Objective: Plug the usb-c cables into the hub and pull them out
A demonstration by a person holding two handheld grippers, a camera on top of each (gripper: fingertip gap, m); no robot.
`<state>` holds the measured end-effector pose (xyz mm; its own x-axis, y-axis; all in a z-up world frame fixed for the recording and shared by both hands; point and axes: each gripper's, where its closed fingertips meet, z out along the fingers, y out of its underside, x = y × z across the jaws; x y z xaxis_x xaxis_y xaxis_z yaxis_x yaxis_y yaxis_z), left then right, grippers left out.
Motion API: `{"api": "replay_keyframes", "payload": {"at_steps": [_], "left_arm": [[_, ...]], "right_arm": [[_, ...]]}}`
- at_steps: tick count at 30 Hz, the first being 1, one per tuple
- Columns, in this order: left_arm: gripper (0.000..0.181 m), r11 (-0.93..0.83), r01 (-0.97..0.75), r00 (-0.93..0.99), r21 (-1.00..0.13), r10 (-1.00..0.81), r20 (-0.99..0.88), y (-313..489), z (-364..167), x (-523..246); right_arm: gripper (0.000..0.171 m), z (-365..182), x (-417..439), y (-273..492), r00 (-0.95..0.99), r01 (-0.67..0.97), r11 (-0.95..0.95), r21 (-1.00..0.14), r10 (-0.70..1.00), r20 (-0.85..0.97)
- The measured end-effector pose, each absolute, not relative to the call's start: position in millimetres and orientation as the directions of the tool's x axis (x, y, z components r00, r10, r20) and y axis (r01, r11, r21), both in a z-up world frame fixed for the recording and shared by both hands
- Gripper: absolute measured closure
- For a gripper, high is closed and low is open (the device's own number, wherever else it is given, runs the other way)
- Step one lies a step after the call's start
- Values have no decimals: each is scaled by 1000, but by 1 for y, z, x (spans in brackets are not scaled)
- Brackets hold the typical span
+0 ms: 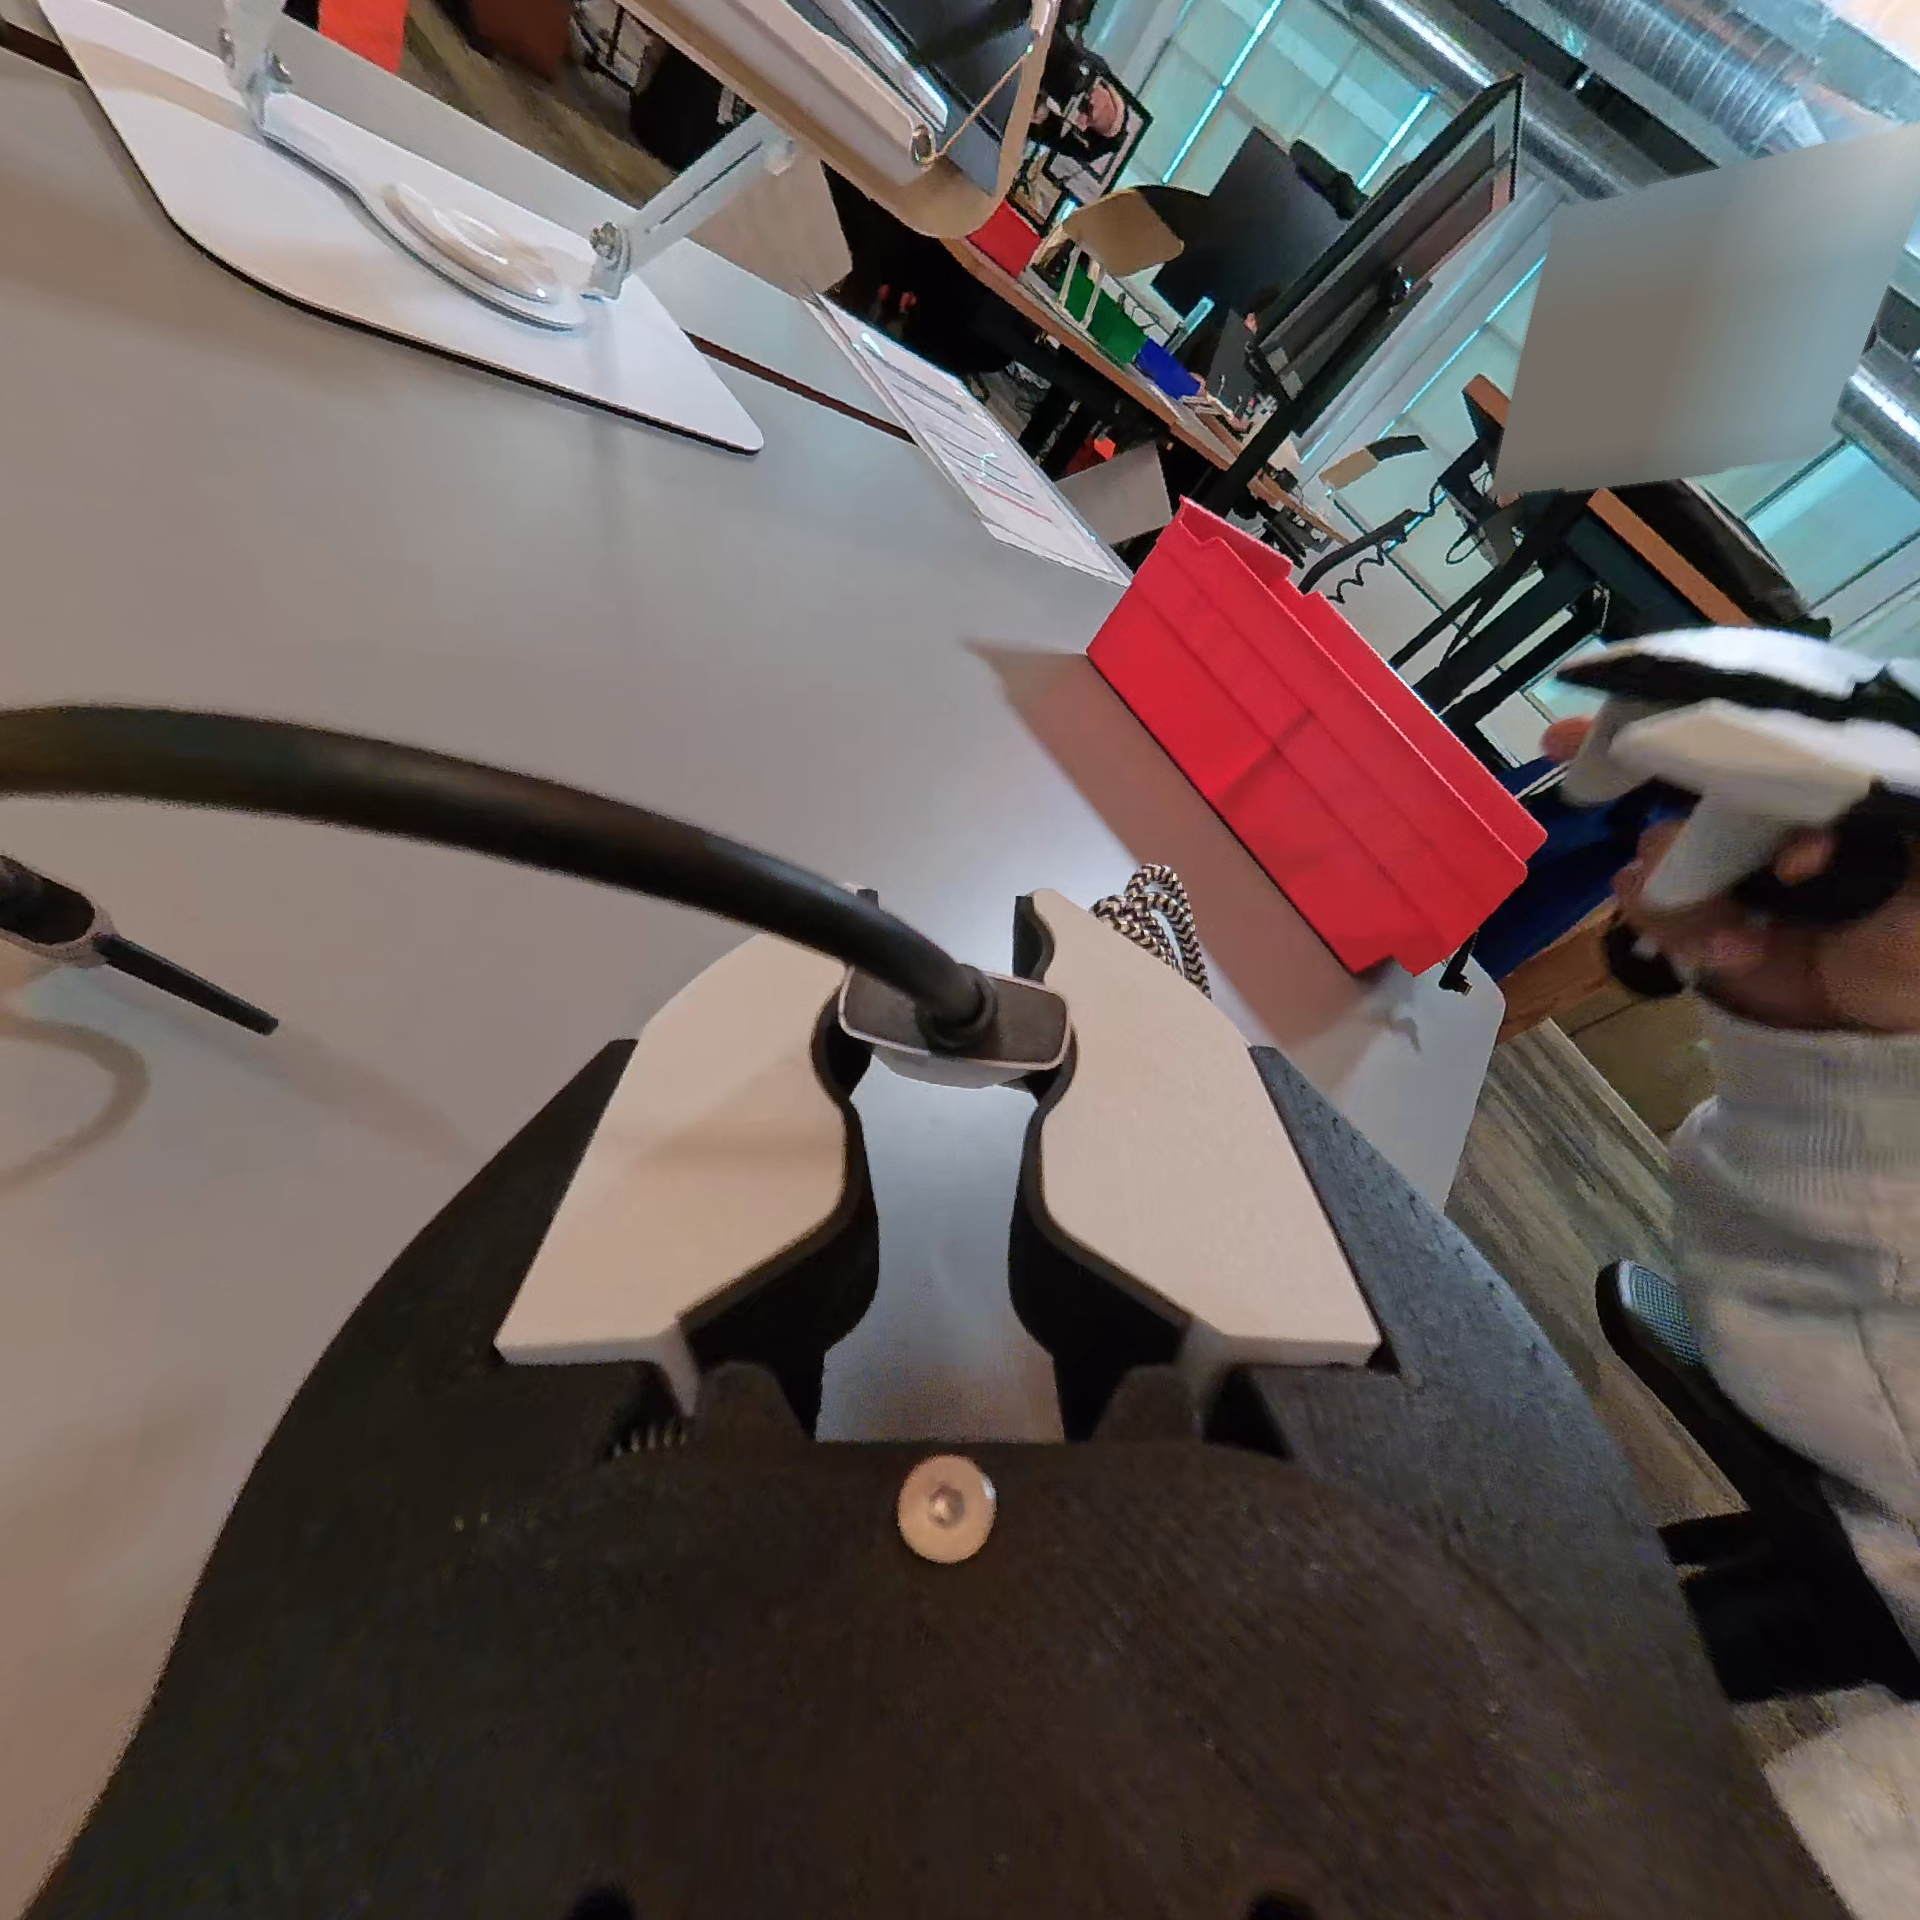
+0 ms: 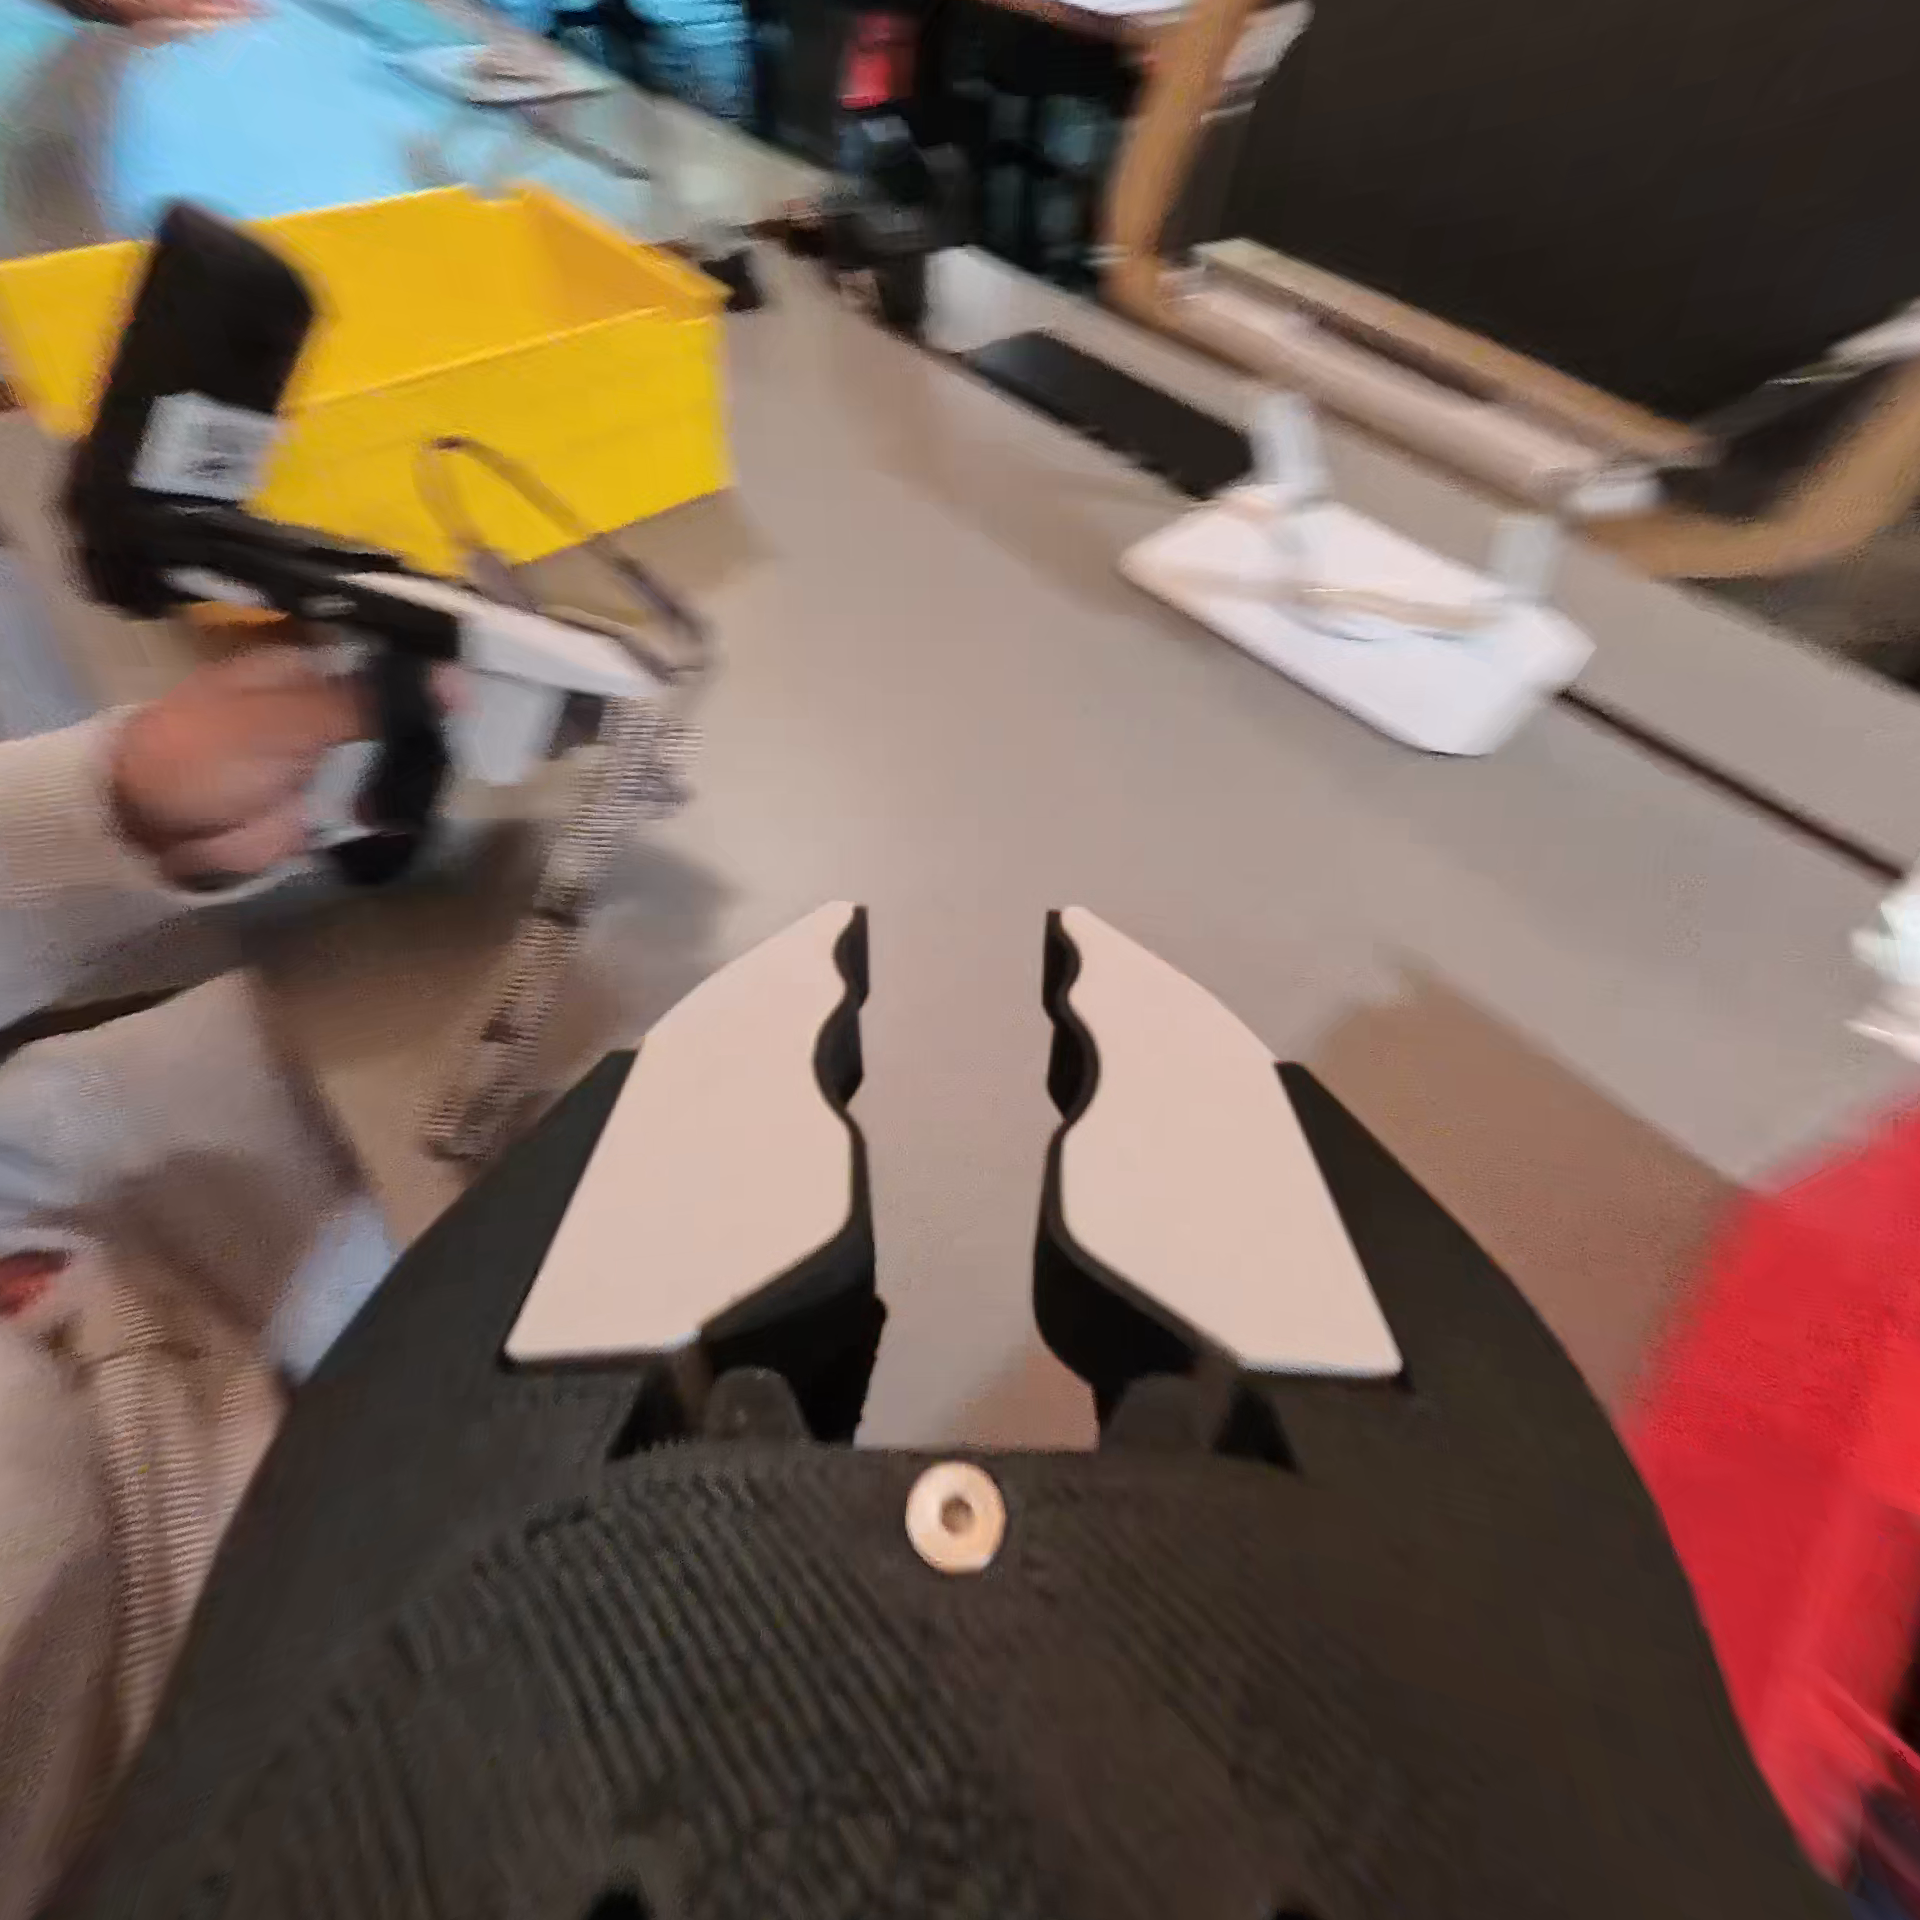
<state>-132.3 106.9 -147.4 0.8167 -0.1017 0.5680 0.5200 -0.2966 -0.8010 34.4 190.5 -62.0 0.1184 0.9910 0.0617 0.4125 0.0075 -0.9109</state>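
Note:
My left gripper [image 1: 951,935] is shut on the grey metal hub [image 1: 956,1029], held above the grey table [image 1: 520,582]. The hub's thick black cable [image 1: 468,800] arcs away to the left. A black-and-white braided cable [image 1: 1155,925] lies just beyond the right finger, and it shows blurred in the right wrist view [image 2: 582,883]. A cable plug [image 1: 62,925] shows at the left edge. My right gripper [image 2: 958,920] is open and empty above the table. It also shows in the left wrist view [image 1: 1725,758], far right, held by a hand.
A red bin [image 1: 1320,769] stands at the table's right edge, and shows close on the right in the right wrist view [image 2: 1808,1455]. A yellow bin [image 2: 499,343] stands behind the left gripper [image 2: 540,665]. A white stand base [image 1: 416,281] and a paper sheet [image 1: 966,436] lie farther back. The tips of one gripper are about 20 centimetres away from the tips of the other.

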Motion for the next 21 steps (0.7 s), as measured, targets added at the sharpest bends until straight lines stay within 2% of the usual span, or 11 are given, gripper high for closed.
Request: {"api": "replay_keyframes", "payload": {"at_steps": [1,3,6,7,10,13,14,18,20,21], "left_arm": [[156,-299,520,816,-800,-102,568,107,-148,-131],[156,-305,522,813,-797,-107,573,106,-148,-127],[157,-318,559,772,-766,-139,621,104,-148,-115],[157,-315,569,764,-759,-138,630,104,-148,-113],[157,-292,586,760,-756,-129,638,102,-146,-111],[157,-293,583,752,-758,-159,640,101,-141,-98],[157,-299,579,748,-758,-175,640,101,-140,-91],[156,-302,519,782,-800,-210,587,101,-136,-69],[156,-297,451,809,-841,-261,526,100,-134,-65],[150,-275,423,824,-863,-280,493,101,-131,-65]], "right_arm": [[138,-77,14,162,42,421,10,-907,999,30],[135,-111,-18,113,-70,444,34,-896,998,4],[129,-152,-45,66,-127,454,61,-889,992,3],[120,-158,-50,57,-133,458,53,-887,991,-10],[114,-172,-57,49,-156,496,56,-867,987,-26],[98,-186,-58,48,-170,535,5,-845,980,-102],[101,-187,-58,48,-170,547,-31,-837,974,-147],[162,-185,-53,61,-161,549,-75,-832,968,-193],[166,-178,-51,69,-158,545,-110,-831,960,-231],[167,-173,-50,73,-155,530,-144,-836,952,-262]]}}
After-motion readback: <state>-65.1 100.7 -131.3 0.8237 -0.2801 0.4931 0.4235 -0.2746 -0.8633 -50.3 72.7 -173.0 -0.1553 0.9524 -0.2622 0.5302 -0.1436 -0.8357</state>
